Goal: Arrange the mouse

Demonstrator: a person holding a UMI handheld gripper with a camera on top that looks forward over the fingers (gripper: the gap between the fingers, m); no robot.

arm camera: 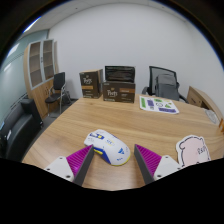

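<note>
Lying on the wooden table (150,125), white mouse (107,145) just ahead of the left finger, fingers (82,162) spread apart

Office meeting room: long wooden table (120,125), office chair (163,82), shelving unit (40,62).

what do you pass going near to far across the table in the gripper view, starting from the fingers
gripper fingers, open → white and blue mouse just ahead of them → bare wooden table → cardboard boxes at the far edge → black office chair beyond
</note>
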